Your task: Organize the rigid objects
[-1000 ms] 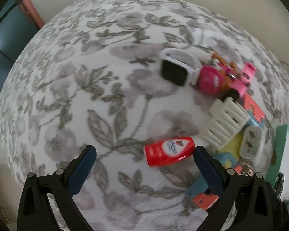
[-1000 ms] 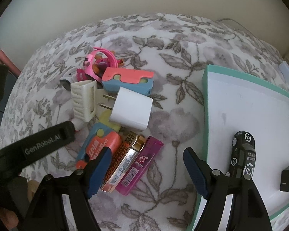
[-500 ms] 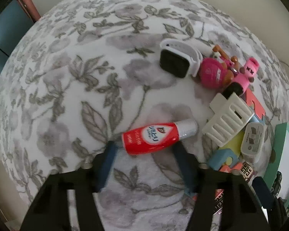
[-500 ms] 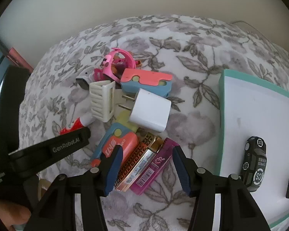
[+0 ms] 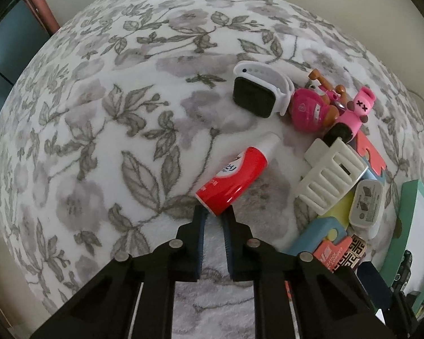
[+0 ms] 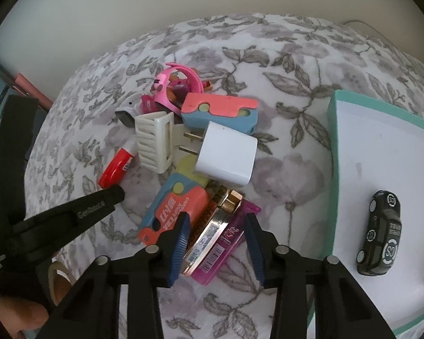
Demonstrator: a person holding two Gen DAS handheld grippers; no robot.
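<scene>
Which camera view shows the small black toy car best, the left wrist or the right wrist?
The right wrist view. There the black toy car lies whole and unobstructed in the white tray, its round markings visible. In the left wrist view only a small, dark sliver of the car shows at the far right edge.

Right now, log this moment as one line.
left tool: closing on red tube | right tool: closing around lighters | tray: toy car

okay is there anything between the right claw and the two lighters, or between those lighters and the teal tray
Nothing visible. The right claw already straddles the gold lighter and the purple lighter, its jaws closing around them. Only bare floral cloth lies between them and the teal tray.
</scene>
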